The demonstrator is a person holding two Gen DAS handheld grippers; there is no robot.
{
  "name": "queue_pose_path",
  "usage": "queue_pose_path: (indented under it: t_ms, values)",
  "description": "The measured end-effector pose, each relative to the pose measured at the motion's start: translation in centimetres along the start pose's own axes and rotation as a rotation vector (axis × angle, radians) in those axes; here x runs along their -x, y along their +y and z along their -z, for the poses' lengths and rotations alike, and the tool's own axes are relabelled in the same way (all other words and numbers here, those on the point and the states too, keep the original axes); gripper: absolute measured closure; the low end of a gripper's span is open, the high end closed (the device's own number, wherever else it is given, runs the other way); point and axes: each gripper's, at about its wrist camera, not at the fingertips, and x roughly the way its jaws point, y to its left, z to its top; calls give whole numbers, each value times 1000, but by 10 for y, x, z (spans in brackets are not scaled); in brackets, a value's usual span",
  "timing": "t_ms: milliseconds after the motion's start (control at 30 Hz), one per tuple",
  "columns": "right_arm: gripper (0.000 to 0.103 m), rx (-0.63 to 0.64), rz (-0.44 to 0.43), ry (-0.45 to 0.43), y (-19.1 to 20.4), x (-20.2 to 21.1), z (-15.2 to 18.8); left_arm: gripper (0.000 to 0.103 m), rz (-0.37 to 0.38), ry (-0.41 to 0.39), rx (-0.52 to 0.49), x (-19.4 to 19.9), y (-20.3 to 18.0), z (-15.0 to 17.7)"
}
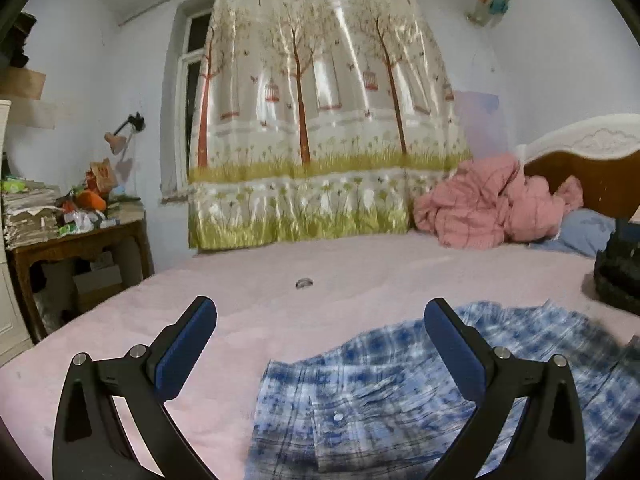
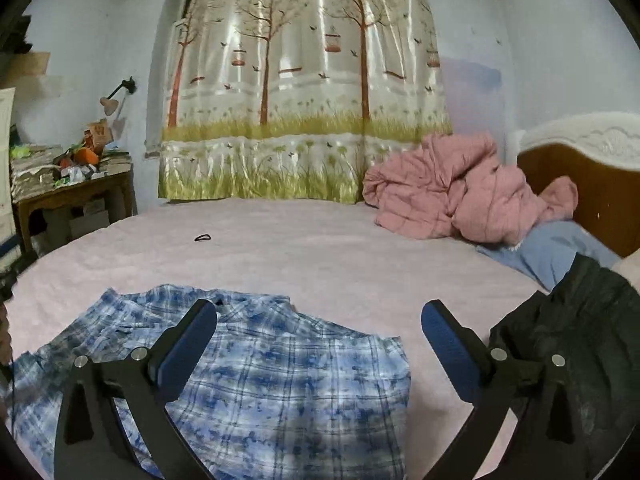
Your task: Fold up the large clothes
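Left claw [image 1: 320, 312]: released, jaws spread wide, nothing between the blue pads [image 1: 188, 352]. Held above the bed, clear of the cloth.

Right claw [image 2: 320, 314]: released likewise, jaws wide, nothing gripped; its left finger crosses in front of the shirt in the right wrist view, contact not evident.

Blue-and-white plaid shirt [image 2: 288, 384]: lies on the pink bedsheet [image 2: 300, 248] in the lower part of both frames; lower right in the left wrist view, lower left to centre in the right wrist view. Collar end toward the frame centre, a button [image 1: 338, 416] visible.

Black garment [image 2: 580, 352]: lower right of the right wrist view, just beside the shirt, a strip of sheet between them.

Small dark ring-shaped item [image 2: 203, 237]: on the sheet, mid-frame, well apart from the shirt; too small to identify.

Pink quilt [image 1: 492, 208]: bunched at centre right, near the headboard [image 1: 588, 152], a blue pillow [image 1: 580, 232] beside it.

Tree-print curtain [image 1: 320, 120]: upper centre.

Wooden desk [image 1: 76, 240]: left edge, cluttered with stacked papers [image 1: 30, 216]. No containers with readable contents.
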Motion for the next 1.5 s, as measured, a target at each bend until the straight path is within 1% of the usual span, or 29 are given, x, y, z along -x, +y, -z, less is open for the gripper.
queue_pose_path:
  t_ms: [67, 133, 167, 233, 300, 367, 400, 433, 500, 567, 633, 733, 800, 900, 1000, 1067, 1100, 1167, 1233, 1267, 1333, 1433, 1500]
  values:
    - [0, 1, -10, 0, 5, 15, 6, 0, 15, -22, 20, 17, 2, -8]
    - [0, 12, -28, 32, 8, 32, 15, 0, 46, -36, 51, 35, 4, -16]
    - [0, 15, -36, 43, 9, 43, 19, 0, 64, -30, 59, 45, 4, -19]
    - [0, 7, -40, 52, 13, 69, 29, 0, 64, 15, 51, 61, 0, -20]
    - [0, -33, -47, 54, 14, 96, 42, 0, 86, 43, 39, 82, -4, -11]
    - [0, -74, -78, 81, 15, 117, 59, 0, 131, 56, 28, 104, -9, 3]
    - [0, -78, -85, 94, 17, 124, 65, 0, 141, 71, 19, 115, -11, 12]
    - [0, -75, -84, 113, 20, 134, 75, 0, 134, 87, 9, 123, -13, 19]
    - [0, -42, -57, 139, 27, 147, 91, 0, 96, 112, -19, 143, -16, 35]
    - [0, 11, -23, 174, 38, 159, 109, 0, 58, 133, -47, 161, -17, 47]
    - [0, 40, -17, 209, 45, 166, 124, 0, 8, 136, -64, 178, -13, 53]
    - [0, 32, -8, 221, 47, 179, 138, 0, -39, 133, -54, 205, 2, 53]
    - [0, 28, 11, 223, 46, 185, 142, 0, -68, 125, -57, 219, 12, 47]
    - [0, 7, 37, 208, 43, 195, 145, 0, -120, 85, -50, 239, 26, 33]
    - [0, -27, 40, 204, 38, 201, 144, 0, -141, 67, -42, 252, 37, 18]
    - [0, -32, 41, 207, 36, 202, 139, 0, -136, 69, -53, 253, 41, 10]
    - [0, -25, 48, 205, 35, 203, 137, 0, -133, 68, -60, 251, 43, 5]
    - [0, -2, 75, 197, 35, 206, 133, 0, -152, 79, -59, 247, 45, -4]
    - [0, 4, 101, 184, 35, 212, 129, 0, -180, 82, -26, 252, 51, -13]
    - [0, -1, 108, 180, 34, 216, 128, 0, -193, 76, 9, 261, 55, -18]
    - [0, -15, 113, 180, 30, 225, 128, 0, -180, 29, 36, 282, 61, -25]
    - [0, -11, 138, 180, 23, 235, 127, 0, -239, 1, -7, 296, 67, -36]
    - [0, -30, 152, 182, 16, 239, 128, 0, -244, 8, 0, 295, 72, -36]
